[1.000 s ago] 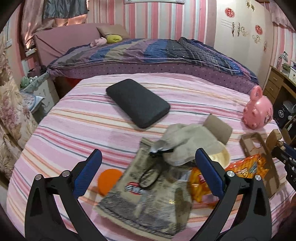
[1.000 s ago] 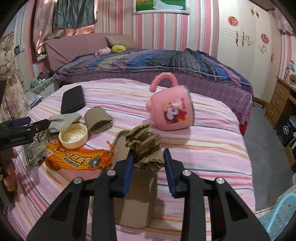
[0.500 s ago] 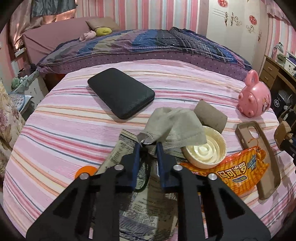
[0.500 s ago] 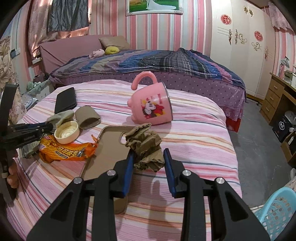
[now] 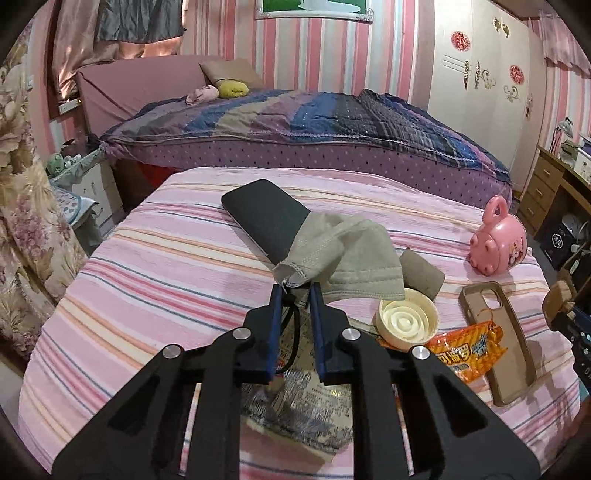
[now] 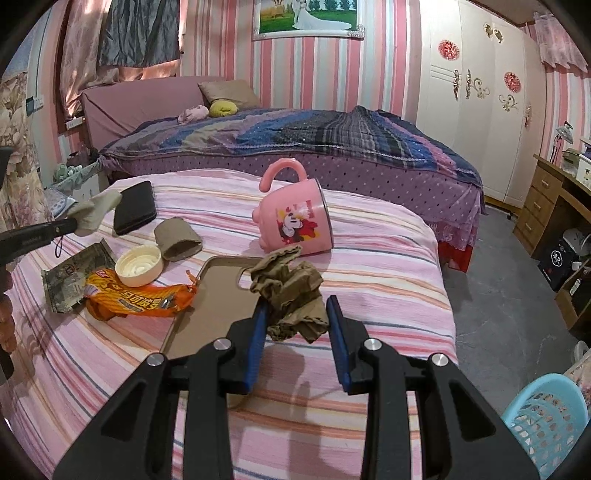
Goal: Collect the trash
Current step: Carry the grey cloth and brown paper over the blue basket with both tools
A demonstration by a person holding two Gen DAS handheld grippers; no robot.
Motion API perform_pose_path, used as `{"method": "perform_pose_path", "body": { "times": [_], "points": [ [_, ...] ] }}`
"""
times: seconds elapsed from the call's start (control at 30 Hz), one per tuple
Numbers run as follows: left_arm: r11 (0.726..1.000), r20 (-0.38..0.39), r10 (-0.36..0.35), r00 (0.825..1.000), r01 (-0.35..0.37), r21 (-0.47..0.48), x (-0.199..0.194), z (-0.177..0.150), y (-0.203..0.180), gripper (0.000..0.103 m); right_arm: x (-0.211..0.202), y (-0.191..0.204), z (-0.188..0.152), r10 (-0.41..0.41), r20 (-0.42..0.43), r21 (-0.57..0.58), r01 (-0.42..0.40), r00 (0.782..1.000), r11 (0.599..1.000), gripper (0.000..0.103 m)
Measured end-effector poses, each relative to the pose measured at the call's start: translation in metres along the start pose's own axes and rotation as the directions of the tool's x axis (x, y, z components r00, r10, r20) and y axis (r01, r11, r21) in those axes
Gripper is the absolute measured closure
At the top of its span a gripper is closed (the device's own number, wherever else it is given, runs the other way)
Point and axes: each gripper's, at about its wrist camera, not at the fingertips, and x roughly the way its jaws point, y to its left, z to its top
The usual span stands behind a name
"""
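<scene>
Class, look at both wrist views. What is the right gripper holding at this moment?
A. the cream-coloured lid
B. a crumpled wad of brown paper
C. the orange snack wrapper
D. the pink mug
B. In the right wrist view the right gripper is closed on the crumpled brown paper, held above the striped cover, while the orange wrapper, pink mug and cream lid lie untouched on it.

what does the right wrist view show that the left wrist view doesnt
Only the right wrist view: the right gripper shut on crumpled brown paper, a blue basket on the floor, and the wedding picture.

Only the left wrist view: the left gripper up close, fingers pinching the grey mask.

Both: pink mug, cream lid, orange snack wrapper, phone case, black wallet.
</scene>
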Motion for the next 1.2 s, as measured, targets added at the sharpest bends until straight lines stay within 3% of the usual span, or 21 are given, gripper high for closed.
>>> {"method": "perform_pose_path", "body": {
  "times": [0.3, 0.6, 0.87, 1.2],
  "points": [
    [0.998, 0.031, 0.037, 0.999, -0.039, 0.046, -0.031, -0.006, -0.008, 0.089, -0.031, -0.011, -0.005, -0.020, 0.030, -0.005, 0.020, 0.999, 1.000, 0.071],
    [0.999, 0.062, -0.020, 0.998, 0.017, 0.045, -0.068, -0.015, -0.032, 0.089, -0.075, -0.033, -0.014, -0.068, 0.063, -0.003, 0.068, 0.996, 0.998, 0.071],
    [0.990, 0.082, -0.089, 0.993, 0.079, 0.113, -0.097, -0.037, -0.087, 0.089, -0.118, -0.086, -0.036, -0.139, 0.069, 0.073, 0.134, 0.988, 0.988, 0.071],
    [0.951, 0.043, -0.217, 0.975, 0.201, 0.234, -0.120, -0.076, -0.180, 0.089, -0.163, -0.157, -0.075, -0.242, 0.042, 0.135, 0.234, 0.969, 0.963, 0.071]
  ]
}}
